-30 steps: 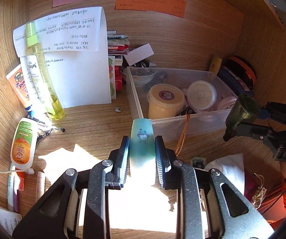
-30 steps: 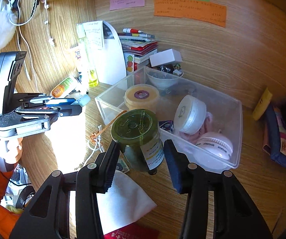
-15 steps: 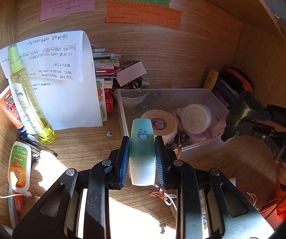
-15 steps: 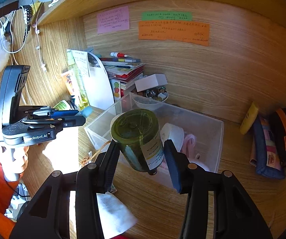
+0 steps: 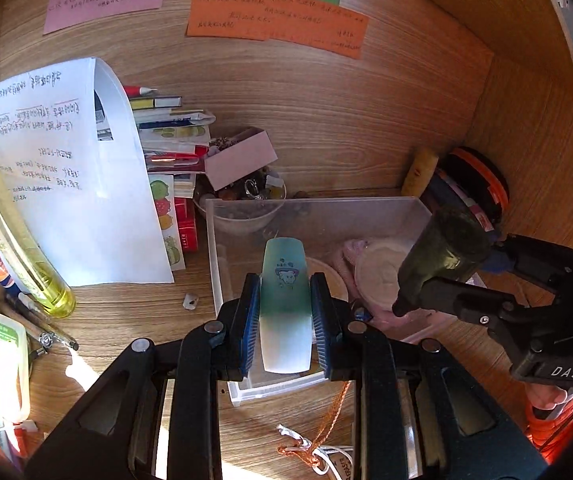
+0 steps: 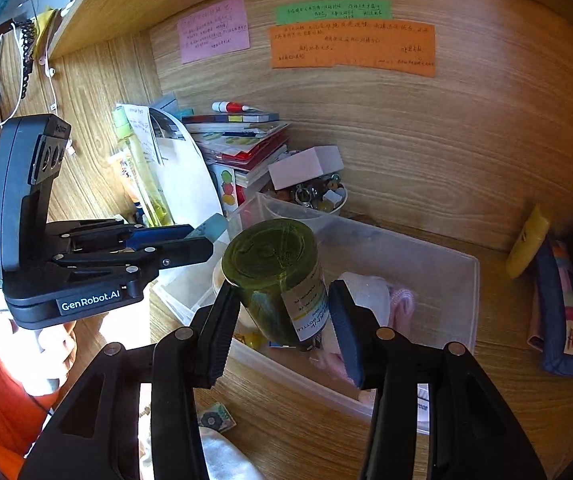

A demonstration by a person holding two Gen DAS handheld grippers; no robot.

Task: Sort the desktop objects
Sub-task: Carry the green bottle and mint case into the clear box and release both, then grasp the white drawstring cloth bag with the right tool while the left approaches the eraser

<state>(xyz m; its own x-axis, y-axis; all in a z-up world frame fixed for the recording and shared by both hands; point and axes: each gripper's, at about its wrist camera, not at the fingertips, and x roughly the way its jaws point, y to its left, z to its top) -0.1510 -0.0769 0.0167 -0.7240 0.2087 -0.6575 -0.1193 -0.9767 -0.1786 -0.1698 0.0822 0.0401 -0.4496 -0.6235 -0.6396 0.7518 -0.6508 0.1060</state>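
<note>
Reading "GenRobot.AI" on its body, the left gripper (image 6: 190, 242) has its jaws closed on a teal-to-white tube (image 5: 285, 304) printed with a small cartoon figure; the tube's long axis runs forward along the fingers, its teal end pointing over the near-left part of the clear plastic bin (image 5: 318, 206). The right gripper (image 6: 284, 312), marked "DAS" on its side, has its jaws clamped on a dark green jar (image 6: 274, 276) with a pale label too small to read, tilted, lid toward the camera, above the bin. Inside lie a white round tub (image 5: 380, 276) and something pink. Three handwritten notes (image 6: 352, 44) hang on the back panel, illegible.
</note>
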